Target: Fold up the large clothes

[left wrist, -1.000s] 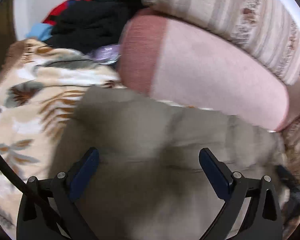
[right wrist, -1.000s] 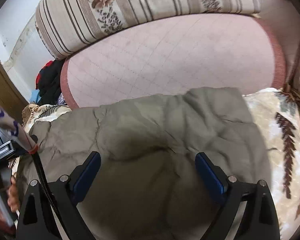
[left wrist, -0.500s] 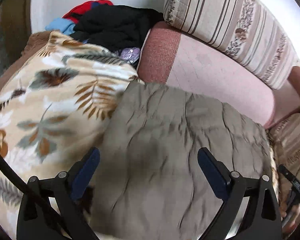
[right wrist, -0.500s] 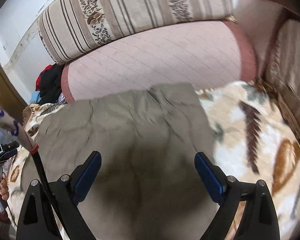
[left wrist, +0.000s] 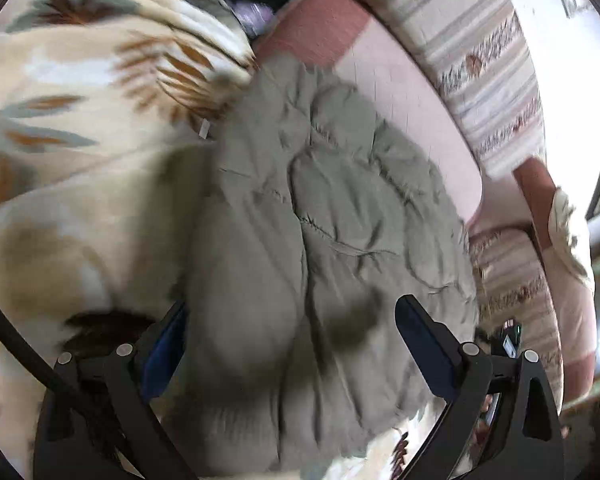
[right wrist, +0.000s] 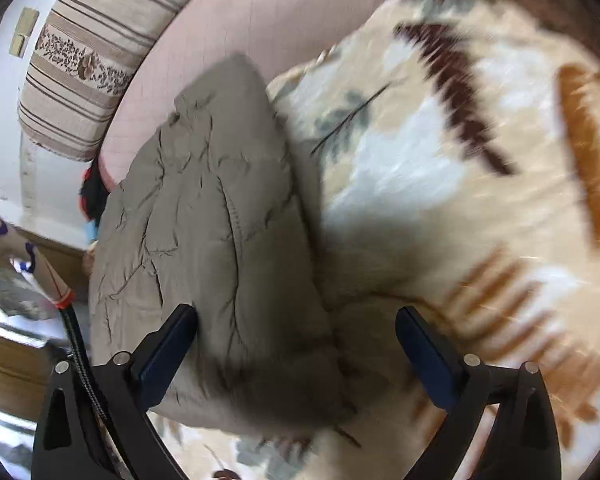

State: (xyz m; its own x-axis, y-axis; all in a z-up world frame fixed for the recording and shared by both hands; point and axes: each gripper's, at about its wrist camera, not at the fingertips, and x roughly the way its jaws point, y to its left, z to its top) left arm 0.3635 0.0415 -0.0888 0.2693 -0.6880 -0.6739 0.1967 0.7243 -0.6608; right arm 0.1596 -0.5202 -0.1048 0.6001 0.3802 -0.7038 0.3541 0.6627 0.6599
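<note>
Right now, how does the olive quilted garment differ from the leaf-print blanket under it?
Colour: the quilted garment is plain olive-grey; the leaf-print blanket is cream with brown, orange and grey-green leaves.
Surface: the garment is puffy with stitched seams and creases; the blanket looks fleecy.
Pose: the garment is folded into a compact bundle on top; the blanket spreads wide beneath it.
Shared: both are soft textiles lying by the pink sofa cushion, neither gripped.

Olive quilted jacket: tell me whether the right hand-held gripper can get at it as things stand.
Probably yes: the right hand-held gripper is open just above the jacket, which lies uncovered on the leaf-print blanket.
</note>
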